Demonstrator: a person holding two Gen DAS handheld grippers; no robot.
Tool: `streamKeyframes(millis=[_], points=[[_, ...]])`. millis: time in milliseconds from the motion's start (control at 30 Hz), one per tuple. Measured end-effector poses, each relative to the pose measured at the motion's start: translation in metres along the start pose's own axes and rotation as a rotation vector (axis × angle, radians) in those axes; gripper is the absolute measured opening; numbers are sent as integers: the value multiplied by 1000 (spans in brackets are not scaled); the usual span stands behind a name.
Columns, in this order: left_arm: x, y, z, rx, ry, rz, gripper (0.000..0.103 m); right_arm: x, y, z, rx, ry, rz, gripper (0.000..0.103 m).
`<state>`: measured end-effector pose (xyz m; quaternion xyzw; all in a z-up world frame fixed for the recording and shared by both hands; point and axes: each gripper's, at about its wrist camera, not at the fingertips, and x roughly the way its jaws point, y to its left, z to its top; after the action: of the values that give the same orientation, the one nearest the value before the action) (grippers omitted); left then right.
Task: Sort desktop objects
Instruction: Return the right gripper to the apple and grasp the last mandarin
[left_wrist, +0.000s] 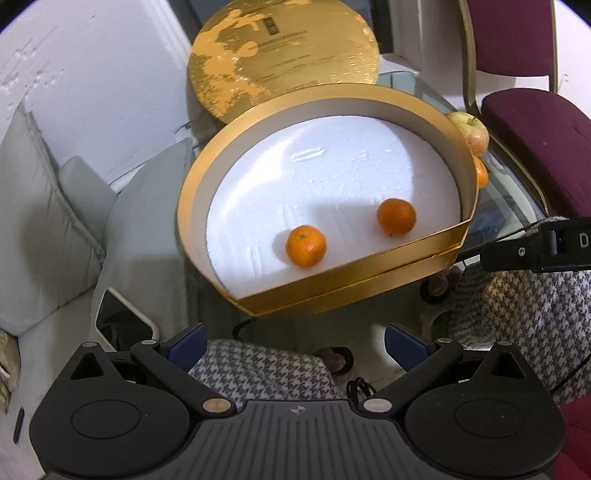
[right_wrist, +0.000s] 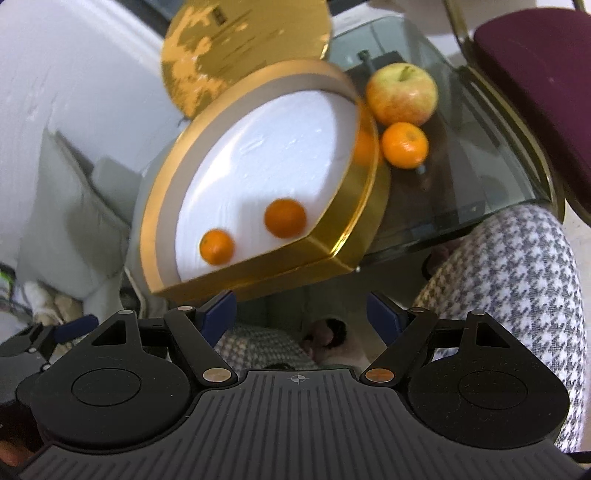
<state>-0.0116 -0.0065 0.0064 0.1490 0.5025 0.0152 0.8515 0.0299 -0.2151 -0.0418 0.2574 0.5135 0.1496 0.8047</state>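
The left gripper has its blue-tipped fingers spread wide apart, and they hold nothing. The right gripper is wide open too, with nothing between its fingers. Both hang low in the frame, over a person's checked grey-and-white trousers.

Just past the fingers sits a gold half-round box with a white foam floor. It rests on a glass table and sticks out over the near edge. Two small oranges lie inside, near the straight wall: one at the left, one at the right, well apart.

The left view shows only slivers of fruit behind the box's right rim. The right view shows them whole: a yellow-red apple and a third small orange, touching, on the table just beside the box.

A round gold lid stands in the upper middle. A dark red chair fills the upper right.
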Motion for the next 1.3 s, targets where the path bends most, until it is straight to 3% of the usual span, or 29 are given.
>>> streamKeyframes(millis=[400, 767, 1300], points=[[13, -14, 34, 42, -8, 5, 102, 7, -61, 45, 156, -166, -37, 67], [32, -7, 49, 22, 34, 9, 102, 55, -99, 89, 337, -185, 0, 63], [50, -3, 53, 6, 71, -20, 102, 86, -107, 107, 416, -153, -28, 63]])
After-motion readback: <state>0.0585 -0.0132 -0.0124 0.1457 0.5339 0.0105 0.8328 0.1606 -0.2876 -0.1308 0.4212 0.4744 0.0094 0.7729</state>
